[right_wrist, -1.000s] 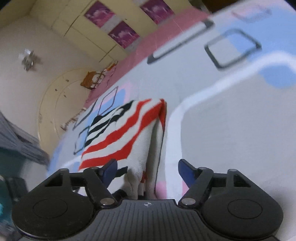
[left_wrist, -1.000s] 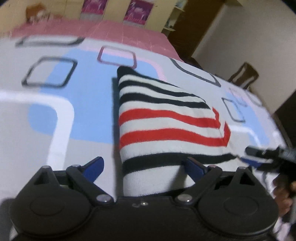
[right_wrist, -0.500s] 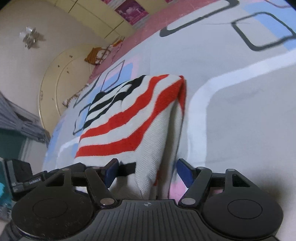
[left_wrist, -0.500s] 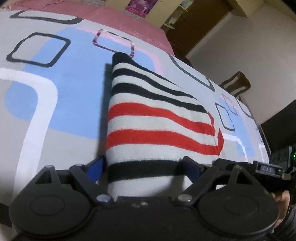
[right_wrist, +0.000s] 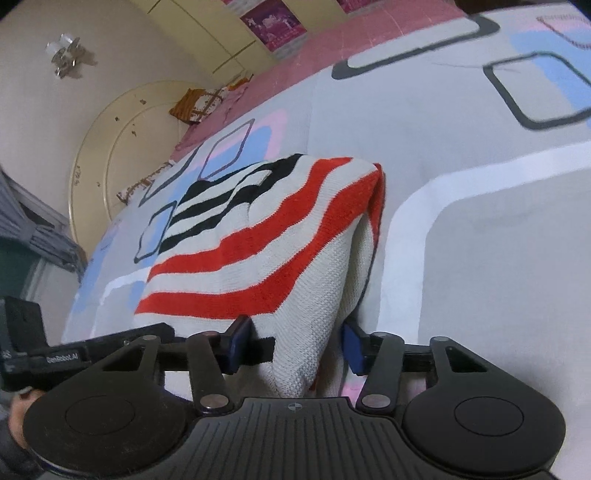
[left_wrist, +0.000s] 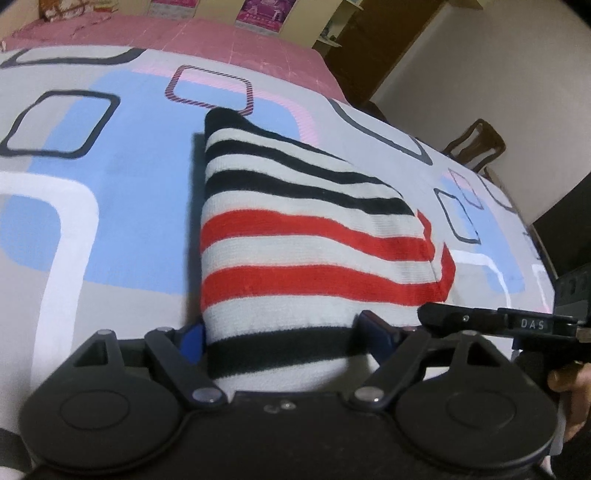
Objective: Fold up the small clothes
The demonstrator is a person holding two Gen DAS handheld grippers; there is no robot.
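A small knitted garment with white, black and red stripes (left_wrist: 295,229) lies folded on the bed; it also shows in the right wrist view (right_wrist: 266,236). My left gripper (left_wrist: 284,332) is open, its blue fingers on either side of the garment's near edge, with the cloth bunched between them. My right gripper (right_wrist: 291,343) is open too, its fingers around the near right corner of the garment. The right gripper shows at the right in the left wrist view (left_wrist: 491,321), and the left gripper shows at the left in the right wrist view (right_wrist: 85,354).
The bed has a grey sheet (left_wrist: 92,221) with blue, white and pink rounded squares and a pink cover (left_wrist: 184,33) at the far end. A wooden chair (left_wrist: 476,144) stands beyond the bed's right side. A round headboard (right_wrist: 110,147) is at the left.
Both grippers have closed in on the garment's near edge and narrowed a little around the cloth. The garment's near edge sits deeper between the fingers than a second ago.
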